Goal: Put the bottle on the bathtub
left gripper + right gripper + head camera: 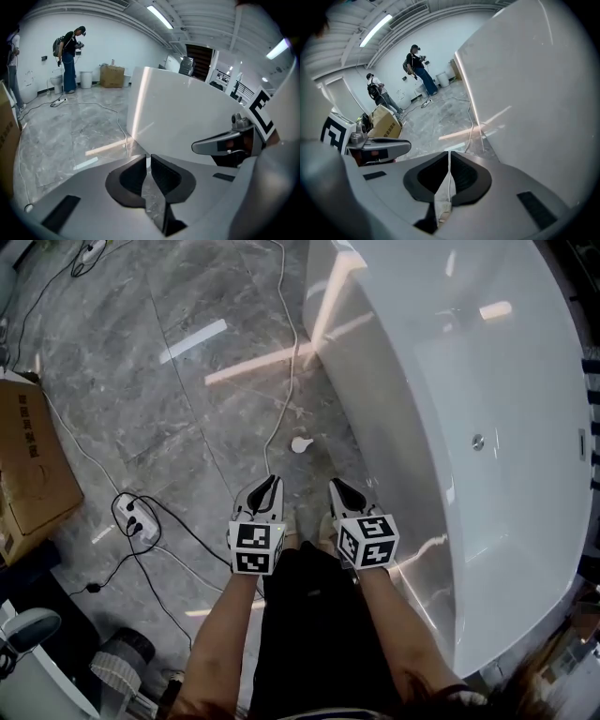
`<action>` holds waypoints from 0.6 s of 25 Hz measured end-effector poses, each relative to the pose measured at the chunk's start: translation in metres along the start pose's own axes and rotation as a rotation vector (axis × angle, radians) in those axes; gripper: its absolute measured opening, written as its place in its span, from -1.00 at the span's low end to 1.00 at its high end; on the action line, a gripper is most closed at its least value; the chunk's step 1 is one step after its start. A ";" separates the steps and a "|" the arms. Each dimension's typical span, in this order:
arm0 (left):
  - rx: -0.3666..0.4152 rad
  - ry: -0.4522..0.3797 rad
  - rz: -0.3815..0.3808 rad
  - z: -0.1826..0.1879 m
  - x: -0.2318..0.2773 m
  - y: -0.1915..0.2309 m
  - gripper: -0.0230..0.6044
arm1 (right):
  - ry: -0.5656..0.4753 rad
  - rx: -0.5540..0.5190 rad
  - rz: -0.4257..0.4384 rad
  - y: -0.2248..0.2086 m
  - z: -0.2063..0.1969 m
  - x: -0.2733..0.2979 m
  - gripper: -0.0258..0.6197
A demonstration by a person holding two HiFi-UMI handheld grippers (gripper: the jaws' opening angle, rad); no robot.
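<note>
- Beside the bathtub point(422, 418), the left gripper point(271, 482) and right gripper point(336, 486) have their jaws together, holding nothing.
- A small white object point(300, 443) lies on the floor point(187, 409) near the bathtub. It may be the bottle but is too small to tell.

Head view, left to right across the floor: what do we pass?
In order: brown cardboard box → white power strip → left gripper → right gripper → glossy white bathtub.
</note>
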State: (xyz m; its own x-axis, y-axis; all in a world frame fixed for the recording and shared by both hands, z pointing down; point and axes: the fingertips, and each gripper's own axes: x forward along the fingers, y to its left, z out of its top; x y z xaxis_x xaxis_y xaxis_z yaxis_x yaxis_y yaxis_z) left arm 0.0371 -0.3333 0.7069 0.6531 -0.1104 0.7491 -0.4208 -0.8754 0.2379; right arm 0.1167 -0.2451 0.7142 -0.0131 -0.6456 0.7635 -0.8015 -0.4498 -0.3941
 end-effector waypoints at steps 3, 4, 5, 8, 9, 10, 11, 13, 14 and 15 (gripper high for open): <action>-0.007 0.028 0.014 0.004 -0.023 -0.001 -0.79 | -0.024 0.004 -0.015 0.009 0.012 -0.016 -0.81; -0.004 0.038 0.015 0.005 -0.030 -0.001 -0.79 | -0.026 0.007 -0.020 0.013 0.015 -0.020 -0.81; -0.002 0.048 0.015 0.006 -0.037 -0.001 -0.79 | -0.025 0.011 -0.025 0.016 0.017 -0.024 -0.81; -0.013 0.072 0.014 0.010 -0.055 -0.004 -0.79 | -0.021 0.028 -0.043 0.021 0.024 -0.037 -0.81; -0.021 0.078 0.010 0.012 -0.060 -0.007 -0.79 | -0.022 0.035 -0.052 0.022 0.027 -0.042 -0.82; -0.030 0.081 0.005 0.014 -0.066 -0.009 -0.79 | -0.024 0.043 -0.060 0.023 0.029 -0.047 -0.82; -0.038 0.083 0.002 0.016 -0.073 -0.010 -0.79 | -0.027 0.049 -0.065 0.024 0.033 -0.051 -0.83; -0.050 0.086 0.002 0.021 -0.087 -0.010 -0.79 | -0.031 0.058 -0.066 0.030 0.038 -0.058 -0.83; -0.054 0.089 0.004 0.022 -0.093 -0.010 -0.79 | -0.030 0.061 -0.066 0.033 0.041 -0.060 -0.83; -0.058 0.093 0.006 0.024 -0.098 -0.010 -0.79 | -0.028 0.063 -0.066 0.035 0.043 -0.063 -0.83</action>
State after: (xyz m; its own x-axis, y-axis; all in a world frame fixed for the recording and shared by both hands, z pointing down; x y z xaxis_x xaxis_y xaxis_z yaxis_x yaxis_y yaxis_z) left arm -0.0082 -0.3250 0.6163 0.5903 -0.0691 0.8042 -0.4619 -0.8460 0.2663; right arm 0.1149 -0.2466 0.6307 0.0562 -0.6299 0.7746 -0.7606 -0.5296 -0.3755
